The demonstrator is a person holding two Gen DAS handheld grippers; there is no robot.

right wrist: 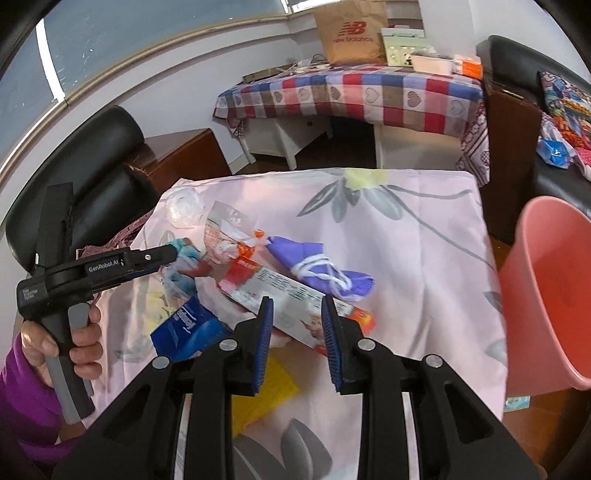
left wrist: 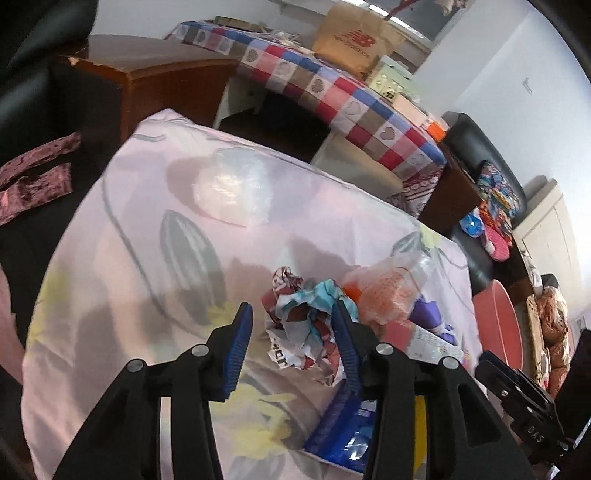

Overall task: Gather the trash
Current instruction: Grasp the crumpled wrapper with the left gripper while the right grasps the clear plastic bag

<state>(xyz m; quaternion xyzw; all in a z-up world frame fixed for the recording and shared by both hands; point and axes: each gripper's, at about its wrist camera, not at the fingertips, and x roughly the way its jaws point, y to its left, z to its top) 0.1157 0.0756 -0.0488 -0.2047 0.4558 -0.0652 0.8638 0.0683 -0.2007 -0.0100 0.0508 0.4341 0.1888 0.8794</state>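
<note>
A pale pink floral cloth (right wrist: pixel 406 236) covers a low table in a cluttered room, with a checked, heart-patterned tablecloth (right wrist: pixel 369 99) on a farther table that carries a brown paper bag (right wrist: pixel 351 33). The trash lies in a loose heap on the near-left part of the pink cloth: a crumpled wad of printed paper (left wrist: pixel 306 325), a clear plastic bag with orange print (left wrist: pixel 384 291), a purple drawstring pouch (right wrist: pixel 317 262), a flat red-and-white carton (right wrist: pixel 295 306), a blue packet (right wrist: pixel 188 328) and a yellow sheet (right wrist: pixel 273 384); a crumpled clear plastic piece (left wrist: pixel 229 188) lies apart at the far-left corner. A pink bucket (right wrist: pixel 546 288) stands just off the table's right edge. The left gripper (left wrist: pixel 291 317), held in a hand (right wrist: pixel 81 343) with a purple sleeve, has its jaws spread on either side of the paper wad, not squeezing it. The right gripper (right wrist: pixel 297 314) hovers above the carton, jaws apart with nothing between them.
</note>
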